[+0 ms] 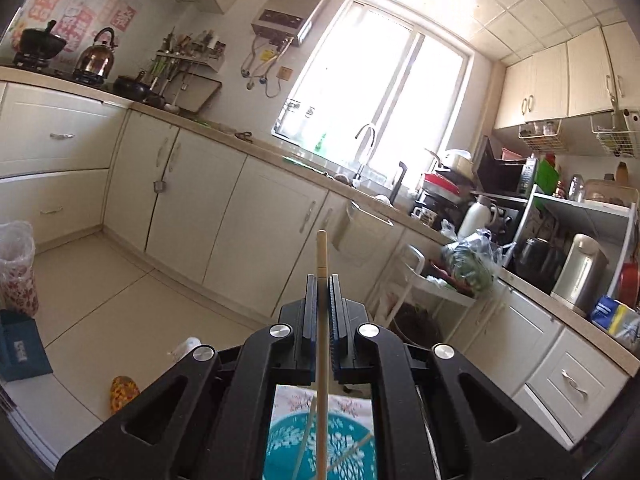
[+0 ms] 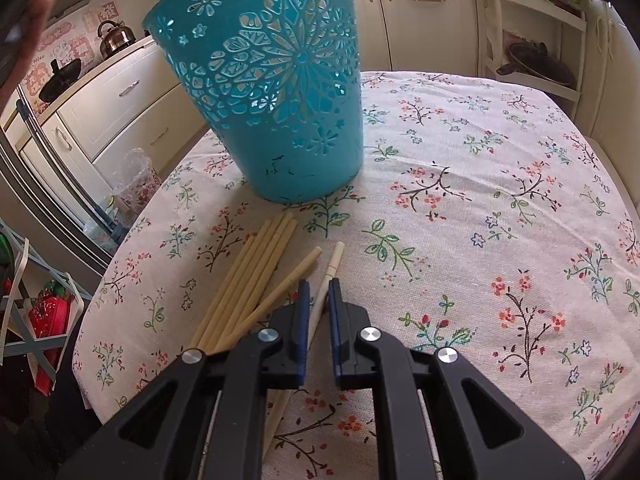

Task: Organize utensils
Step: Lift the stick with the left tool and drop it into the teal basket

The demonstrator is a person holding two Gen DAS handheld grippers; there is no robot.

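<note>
The left gripper [image 1: 323,280] has its fingers closed on one wooden chopstick [image 1: 322,256], which stands nearly upright in the centre of the left wrist view. Its lower end goes down, between the gripper's arms, over the open mouth of the turquoise basket [image 1: 288,436] at the bottom of that frame, where two thinner sticks already lie crossed inside.

In the right wrist view the right gripper [image 2: 318,282] is low over the flowered tabletop [image 2: 480,200]. Its fingers are a little apart, with a pale white chopstick [image 2: 335,258] lying between them; I cannot tell if the pads already touch it. The bundle of wooden chopsticks [image 2: 260,264] lies in the lower centre-left of the frame, just in front of the basket.

What may go wrong, in my judgement:
- The held chopstick is long and gripped near its upper part, so it could swing and meet the basket rim instead of falling inside.
- The basket looks light, so a push from the stick could shift or tip it.
- The white chopstick lies near another loose chopstick, so closing the right fingers may drag the neighbour along.
- A thin round stick may roll out of the pads.

Writing: red and pink wall stickers at the upper left seem to carry characters, and a blue box at the far left has a small label, but none of it can be read.
</note>
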